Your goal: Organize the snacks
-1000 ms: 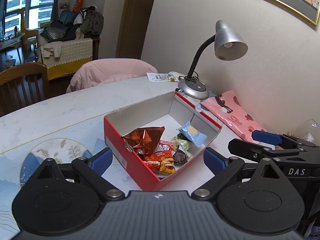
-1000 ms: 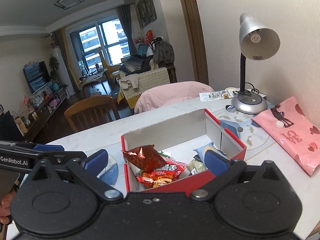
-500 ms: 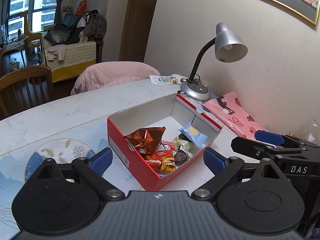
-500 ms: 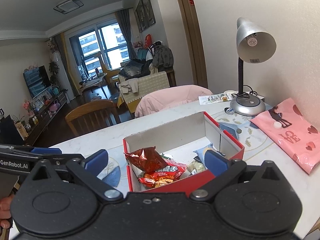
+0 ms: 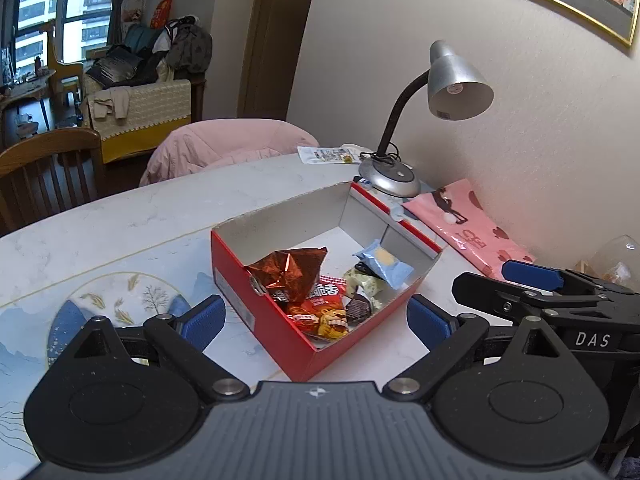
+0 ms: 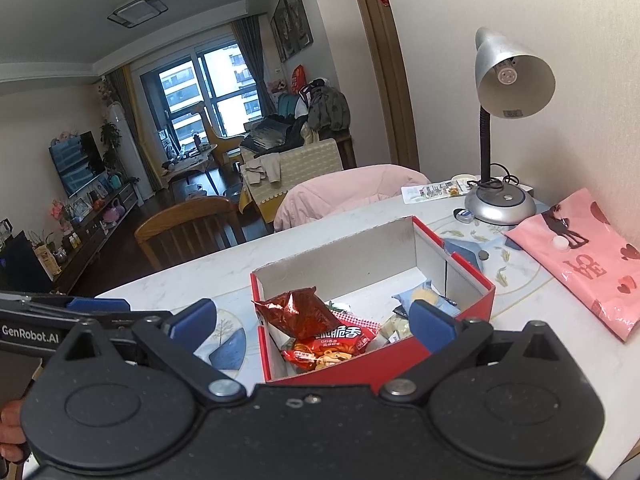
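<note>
In the left wrist view, the left gripper (image 5: 316, 316) is hovering over the counter (image 5: 132, 220) at the near corner of the red box (image 5: 256, 300), and its jaws are standing wide open and holding nothing. The snacks are lying together in the near end of the box, while its far end is showing only bare grey cardboard. A crinkled copper foil bag (image 5: 290, 270) is sitting on top, against the left wall of the box. Under it a red chip packet (image 5: 320, 308) is lying flat. To the right of these, a pale blue wrapped cake (image 5: 384, 262) is leaning on a greenish wrapped sweet (image 5: 366, 284). The right gripper (image 5: 532, 284) is showing to the right of the box; from here I cannot tell how far its jaws are open.

In the right wrist view, the right gripper (image 6: 312, 324) is looking over the near wall of the box, and its jaws are also wide open and empty. The foil bag is probably light, puffy and slippery, with fragile contents, so a gentle pinch on its crimped top edge is seeming safest. The flat packets are probably soft and thin; taking them by a free edge should work better than pressing from above. The silver lamp (image 6: 500, 200) is standing beyond the far right corner of the box.
</note>
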Action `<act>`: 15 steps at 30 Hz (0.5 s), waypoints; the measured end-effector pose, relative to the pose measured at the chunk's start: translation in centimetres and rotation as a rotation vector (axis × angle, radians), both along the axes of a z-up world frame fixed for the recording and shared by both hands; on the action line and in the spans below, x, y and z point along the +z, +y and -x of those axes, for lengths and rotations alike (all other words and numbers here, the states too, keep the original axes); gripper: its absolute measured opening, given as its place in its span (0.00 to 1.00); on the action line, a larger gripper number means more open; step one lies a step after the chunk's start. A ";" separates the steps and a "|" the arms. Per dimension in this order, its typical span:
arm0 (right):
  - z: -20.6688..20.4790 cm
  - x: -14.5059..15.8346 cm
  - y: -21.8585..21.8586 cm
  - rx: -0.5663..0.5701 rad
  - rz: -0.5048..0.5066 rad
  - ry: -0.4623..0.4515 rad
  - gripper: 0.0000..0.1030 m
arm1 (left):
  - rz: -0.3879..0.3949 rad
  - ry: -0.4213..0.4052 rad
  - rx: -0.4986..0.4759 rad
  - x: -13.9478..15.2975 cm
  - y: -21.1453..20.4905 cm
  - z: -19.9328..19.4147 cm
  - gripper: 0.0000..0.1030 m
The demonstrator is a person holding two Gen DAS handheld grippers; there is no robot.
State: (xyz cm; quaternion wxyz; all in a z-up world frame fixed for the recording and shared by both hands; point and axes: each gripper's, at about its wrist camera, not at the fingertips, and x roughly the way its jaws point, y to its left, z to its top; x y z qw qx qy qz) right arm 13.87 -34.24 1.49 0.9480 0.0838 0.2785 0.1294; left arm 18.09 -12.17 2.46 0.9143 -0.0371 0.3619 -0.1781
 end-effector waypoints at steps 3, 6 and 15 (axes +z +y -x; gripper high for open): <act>0.3 -0.1 0.3 0.002 -0.005 0.002 1.00 | -0.003 -0.001 0.001 0.0 0.0 0.0 0.95; 0.3 -0.1 0.3 0.003 -0.006 0.003 1.00 | -0.005 -0.001 0.004 -0.1 0.1 0.0 0.95; 0.5 -0.3 0.9 -0.014 -0.011 0.010 1.00 | -0.015 -0.018 0.004 -0.2 0.0 0.2 0.95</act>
